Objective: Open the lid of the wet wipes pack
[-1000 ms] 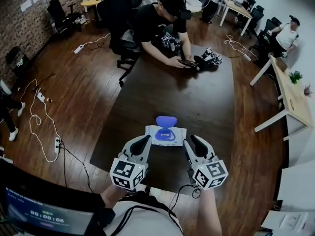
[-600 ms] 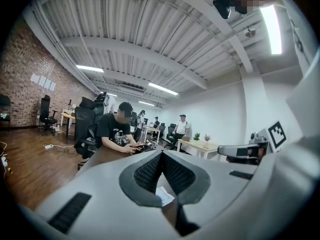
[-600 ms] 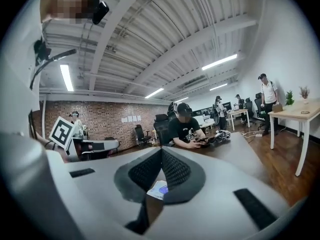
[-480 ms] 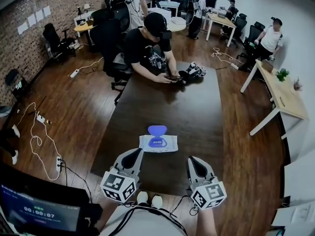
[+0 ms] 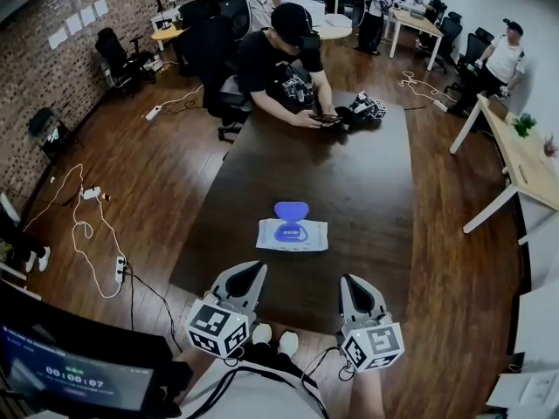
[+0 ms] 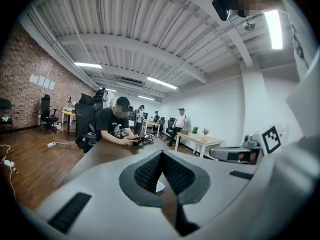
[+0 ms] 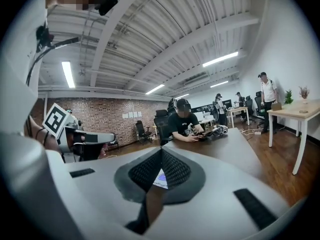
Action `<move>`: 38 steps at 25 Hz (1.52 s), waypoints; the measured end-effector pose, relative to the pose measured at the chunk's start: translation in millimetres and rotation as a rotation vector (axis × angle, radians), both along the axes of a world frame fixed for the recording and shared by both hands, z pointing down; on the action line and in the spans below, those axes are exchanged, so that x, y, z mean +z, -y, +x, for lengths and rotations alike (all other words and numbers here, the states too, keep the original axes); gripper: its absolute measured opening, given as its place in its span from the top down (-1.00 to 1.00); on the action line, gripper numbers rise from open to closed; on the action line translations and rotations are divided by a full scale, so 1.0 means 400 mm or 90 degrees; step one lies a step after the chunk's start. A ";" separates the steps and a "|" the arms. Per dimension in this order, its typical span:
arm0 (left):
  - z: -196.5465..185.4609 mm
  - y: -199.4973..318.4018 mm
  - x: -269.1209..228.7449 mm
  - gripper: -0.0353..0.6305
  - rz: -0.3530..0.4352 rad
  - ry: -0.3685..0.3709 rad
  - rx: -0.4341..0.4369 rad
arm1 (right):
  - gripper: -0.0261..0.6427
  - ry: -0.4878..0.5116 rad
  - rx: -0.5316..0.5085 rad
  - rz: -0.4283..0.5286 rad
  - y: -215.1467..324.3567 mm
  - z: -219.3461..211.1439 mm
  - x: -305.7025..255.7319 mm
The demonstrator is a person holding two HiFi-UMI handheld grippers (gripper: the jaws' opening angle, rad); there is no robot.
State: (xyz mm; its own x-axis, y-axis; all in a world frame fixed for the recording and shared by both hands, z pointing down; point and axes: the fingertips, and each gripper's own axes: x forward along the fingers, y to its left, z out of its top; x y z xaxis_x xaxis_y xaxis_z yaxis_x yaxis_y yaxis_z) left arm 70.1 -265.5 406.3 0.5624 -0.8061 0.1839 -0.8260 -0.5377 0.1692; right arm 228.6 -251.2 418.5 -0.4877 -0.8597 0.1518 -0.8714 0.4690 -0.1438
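Observation:
The white wet wipes pack (image 5: 293,234) lies flat in the middle of the dark table (image 5: 367,190), its blue lid (image 5: 291,209) flipped up and back on the far side. My left gripper (image 5: 249,273) hovers at the table's near edge, left of the pack and well short of it, jaws shut and empty. My right gripper (image 5: 352,286) is level with it on the right, also shut and empty. A sliver of the pack (image 6: 158,185) shows behind the closed pads in the left gripper view, and a sliver of it (image 7: 160,178) in the right gripper view.
A person (image 5: 284,55) sits at the table's far end handling another set of grippers (image 5: 362,107). Office chairs (image 5: 214,33) stand behind them. Cables and a power strip (image 5: 120,269) lie on the wooden floor at left. A light desk (image 5: 524,168) stands at right.
Both grippers have drawn back from beside the pack to the table's near edge. The right jaws have closed. The pack stays put with its lid up.

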 end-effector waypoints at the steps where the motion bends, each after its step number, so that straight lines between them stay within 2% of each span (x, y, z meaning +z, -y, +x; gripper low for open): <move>1: 0.001 -0.009 -0.001 0.89 -0.001 0.004 0.001 | 0.89 0.006 -0.003 -0.001 -0.006 0.001 0.001; 5: 0.003 -0.017 -0.024 0.89 0.006 0.002 0.010 | 0.89 0.032 -0.027 0.020 -0.037 0.002 -0.037; 11: -0.021 -0.079 -0.090 0.89 0.052 -0.023 0.036 | 0.89 0.022 -0.002 0.040 -0.114 0.001 -0.076; 19: -0.196 -0.295 -0.101 0.89 0.082 -0.039 0.051 | 0.89 0.012 0.022 0.054 -0.342 -0.166 -0.093; 25: -0.351 -0.483 -0.094 0.89 0.081 -0.080 0.045 | 0.89 -0.011 0.031 0.022 -0.577 -0.306 -0.058; 30: -0.443 -0.637 -0.094 0.89 0.075 -0.106 0.063 | 0.89 -0.015 0.074 0.053 -0.754 -0.379 -0.111; 34: -0.459 -0.716 -0.094 0.89 0.069 -0.103 0.089 | 0.89 -0.008 0.107 0.057 -0.868 -0.403 -0.129; 38: -0.413 -0.791 -0.139 0.89 0.090 -0.105 0.120 | 0.89 0.005 0.132 0.059 -0.965 -0.364 -0.143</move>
